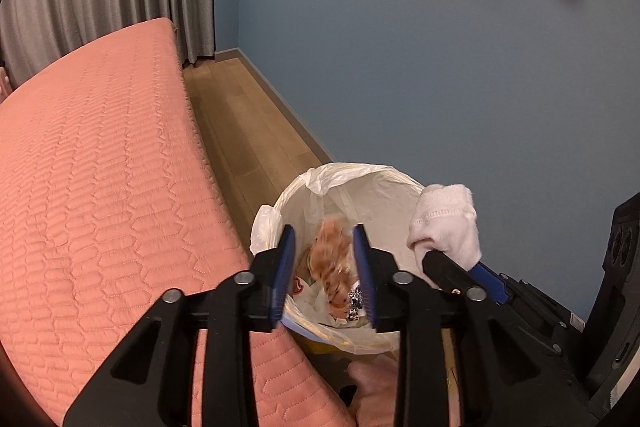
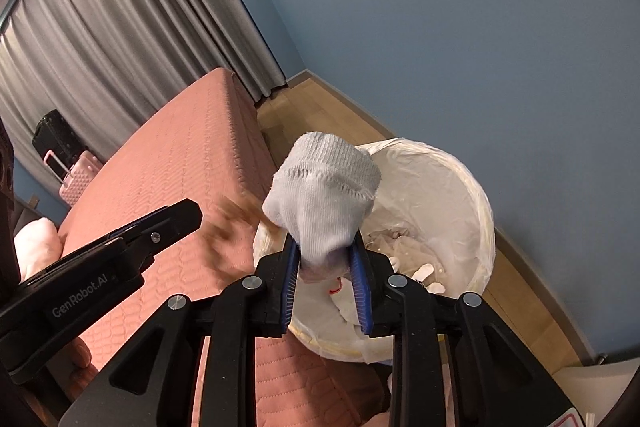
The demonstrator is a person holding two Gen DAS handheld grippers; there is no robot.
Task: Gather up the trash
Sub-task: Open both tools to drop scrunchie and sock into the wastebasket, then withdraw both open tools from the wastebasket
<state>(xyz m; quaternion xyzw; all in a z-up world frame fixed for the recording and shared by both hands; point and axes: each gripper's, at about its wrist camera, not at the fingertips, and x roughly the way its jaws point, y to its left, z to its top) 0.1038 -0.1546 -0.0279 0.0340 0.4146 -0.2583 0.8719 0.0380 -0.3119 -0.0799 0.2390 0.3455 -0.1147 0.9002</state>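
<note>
A round trash bin lined with a pale plastic bag stands on the floor beside the bed; it also shows in the right wrist view. My left gripper is open above it, and a blurred brown and orange piece of trash is in the air between its fingers. The same piece shows as a brown blur in the right wrist view. My right gripper is shut on a white sock and holds it over the bin's near rim. The sock also shows in the left wrist view.
A bed with a salmon quilted cover lies left of the bin. Wood floor runs between bed and blue wall. Grey curtains hang behind. A pink suitcase and black case stand beyond the bed. Wrappers lie in the bin.
</note>
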